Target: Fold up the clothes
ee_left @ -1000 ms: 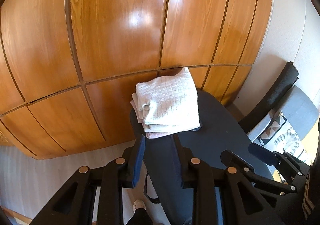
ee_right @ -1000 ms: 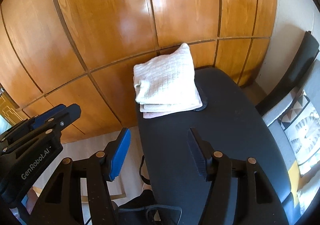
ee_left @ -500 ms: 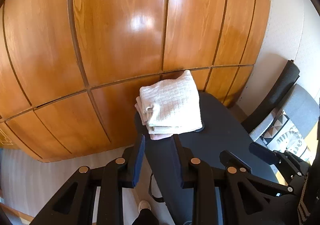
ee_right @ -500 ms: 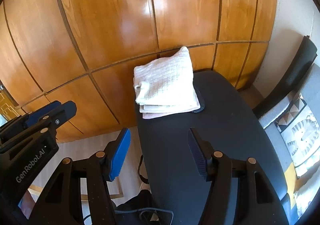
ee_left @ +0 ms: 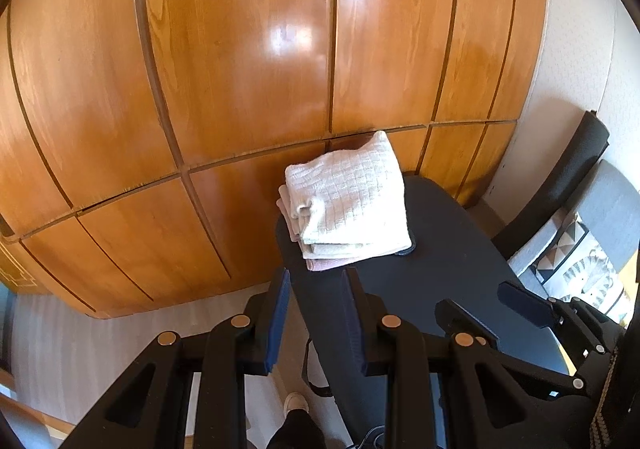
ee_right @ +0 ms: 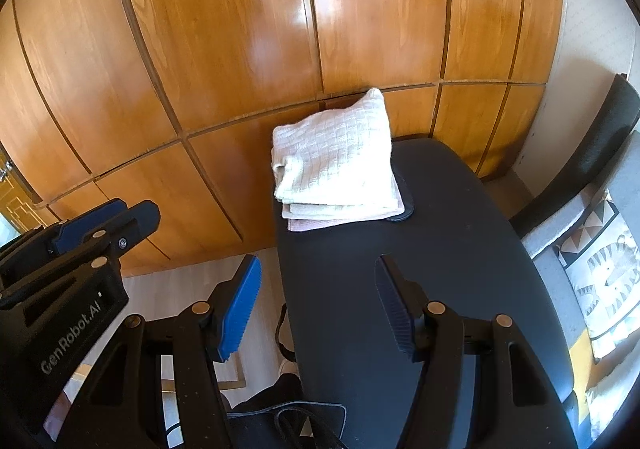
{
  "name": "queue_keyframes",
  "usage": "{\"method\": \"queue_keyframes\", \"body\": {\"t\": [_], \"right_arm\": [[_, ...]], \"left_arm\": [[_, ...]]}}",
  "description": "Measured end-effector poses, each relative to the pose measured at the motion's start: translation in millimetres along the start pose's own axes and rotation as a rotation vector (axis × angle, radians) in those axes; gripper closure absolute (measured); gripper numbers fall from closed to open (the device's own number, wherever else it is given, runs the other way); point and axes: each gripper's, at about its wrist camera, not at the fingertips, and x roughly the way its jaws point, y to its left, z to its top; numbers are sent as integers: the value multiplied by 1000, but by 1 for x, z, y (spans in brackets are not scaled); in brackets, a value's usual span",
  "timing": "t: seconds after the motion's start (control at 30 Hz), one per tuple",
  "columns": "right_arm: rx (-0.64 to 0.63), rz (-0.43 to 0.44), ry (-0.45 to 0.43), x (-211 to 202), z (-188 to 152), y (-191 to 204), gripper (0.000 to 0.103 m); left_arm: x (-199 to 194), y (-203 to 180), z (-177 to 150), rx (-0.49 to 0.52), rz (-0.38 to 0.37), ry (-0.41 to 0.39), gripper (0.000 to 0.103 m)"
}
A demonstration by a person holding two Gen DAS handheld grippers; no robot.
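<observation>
1. Resting at the far end of the black table point(ee_right: 420, 289) is a stack of folded cloths point(ee_right: 336, 165), its left edge hanging slightly past the table's left rim.
2. Top of that stack is a cream waffle-weave cloth point(ee_left: 352, 201); under it lie a few more folded layers, and the lowest is a pale pink cloth point(ee_right: 320, 224) peeping out at the near edge.
3. Just behind the stack, and running past the table's far end, stands a glossy wooden wardrobe point(ee_left: 240, 69) with long vertical doors and shorter panels below.
4. Over the near left edge of the table hovers the left gripper point(ee_left: 316, 313), tilted down toward the stack; its jaws stand partly apart with nothing between them, well short of the cloths.
5. Over the near half of the table hangs the right gripper point(ee_right: 316, 305), jaws spread wide and empty, one blue pad off the table's left edge and the dark one above the tabletop.
6. Beside the table's right edge sits a chair point(ee_right: 580, 169) with a dark back, a grey seat and a patterned cushion point(ee_right: 604, 261) on it.
7. Left of the table, below the grippers, is pale flooring point(ee_left: 120, 329), and a person's shoe point(ee_left: 295, 403) shows near the table's underside.
</observation>
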Motion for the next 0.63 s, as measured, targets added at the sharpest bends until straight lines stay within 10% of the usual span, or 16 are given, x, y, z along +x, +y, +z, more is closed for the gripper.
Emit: {"method": "queue_keyframes", "body": {"t": [0.63], "right_arm": [[7,12,24,1,-3,-11,40]], "left_arm": [[5,-11,1,13,34,-6,76]]}}
